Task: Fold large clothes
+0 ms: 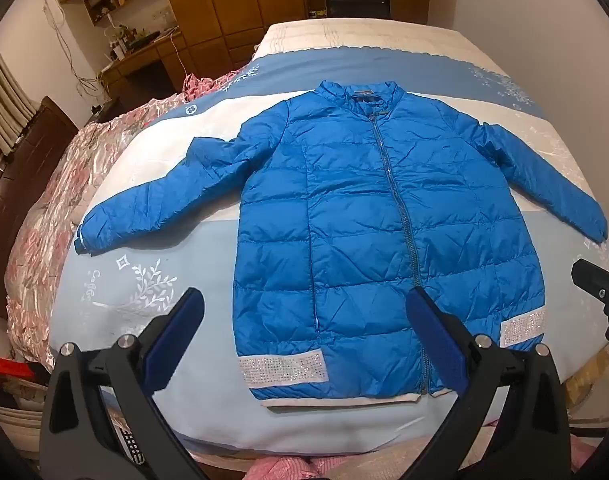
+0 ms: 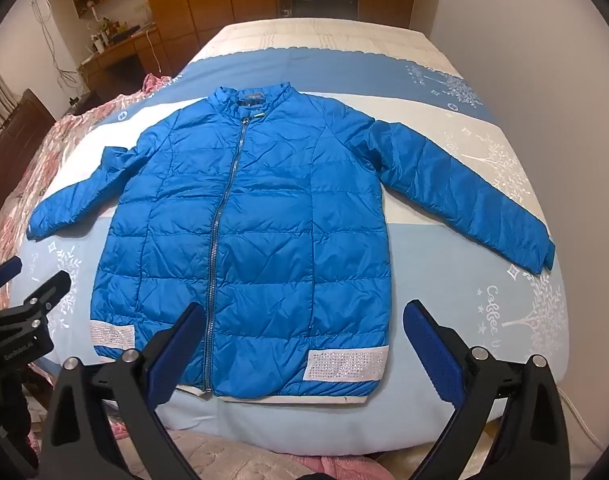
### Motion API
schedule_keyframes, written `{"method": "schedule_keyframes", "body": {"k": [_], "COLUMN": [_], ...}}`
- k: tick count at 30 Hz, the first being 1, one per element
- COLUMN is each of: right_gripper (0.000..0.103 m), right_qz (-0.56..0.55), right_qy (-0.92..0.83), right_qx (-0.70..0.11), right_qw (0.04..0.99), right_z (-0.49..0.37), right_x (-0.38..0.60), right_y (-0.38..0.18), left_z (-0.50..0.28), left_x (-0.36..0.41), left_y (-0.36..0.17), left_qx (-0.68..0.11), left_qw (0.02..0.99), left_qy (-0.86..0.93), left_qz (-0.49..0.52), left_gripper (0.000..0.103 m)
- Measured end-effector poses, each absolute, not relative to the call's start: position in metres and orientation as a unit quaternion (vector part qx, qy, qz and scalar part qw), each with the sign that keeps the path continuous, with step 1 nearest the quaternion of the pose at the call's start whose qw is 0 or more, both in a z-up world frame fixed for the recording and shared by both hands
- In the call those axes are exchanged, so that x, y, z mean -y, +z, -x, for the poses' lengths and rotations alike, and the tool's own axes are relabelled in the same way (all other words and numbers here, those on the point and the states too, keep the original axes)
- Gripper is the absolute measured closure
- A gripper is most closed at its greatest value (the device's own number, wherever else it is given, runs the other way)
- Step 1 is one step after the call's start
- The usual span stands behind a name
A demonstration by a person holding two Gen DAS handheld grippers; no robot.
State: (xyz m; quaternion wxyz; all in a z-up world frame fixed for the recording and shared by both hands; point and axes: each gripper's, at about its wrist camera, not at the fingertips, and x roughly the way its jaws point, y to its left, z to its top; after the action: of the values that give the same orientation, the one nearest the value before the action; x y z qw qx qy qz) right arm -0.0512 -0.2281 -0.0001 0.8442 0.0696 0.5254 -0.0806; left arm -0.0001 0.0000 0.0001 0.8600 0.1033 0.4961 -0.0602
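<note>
On bed, blue jacket, unfolded, zipped.

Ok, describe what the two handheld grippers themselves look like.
Both are alike: the left gripper and right gripper have matte black angular frames, silver round bolt heads at the pivots, and long jaws faced with dark blue textured pads. The left gripper's frame carries small white lettering in the right wrist view.

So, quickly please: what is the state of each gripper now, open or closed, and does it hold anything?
Left gripper: open, holding nothing, above the blue jacket.
Right gripper: open, holding nothing, above the jacket's hem.
</note>
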Motion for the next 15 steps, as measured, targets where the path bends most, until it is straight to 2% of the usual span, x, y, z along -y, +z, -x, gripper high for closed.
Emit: {"method": "schedule_keyframes", "body": {"k": [15], "right_gripper": [0.004], "right_qz": [-0.070], "right_qy": [-0.081], "right_qx": [-0.526], "right_qw": [0.844], "right_z": [0.0505], "right_x": [0.2278], "right_y": [0.0000], "left_z": [0.0015], "left_x": [0.0002], "left_y": [0.0024], "left_qx": [-0.495], "left_qw": [0.861], "left_qy": [-0.061], "left_qz": [-0.103], "left_gripper": [0.003]}}
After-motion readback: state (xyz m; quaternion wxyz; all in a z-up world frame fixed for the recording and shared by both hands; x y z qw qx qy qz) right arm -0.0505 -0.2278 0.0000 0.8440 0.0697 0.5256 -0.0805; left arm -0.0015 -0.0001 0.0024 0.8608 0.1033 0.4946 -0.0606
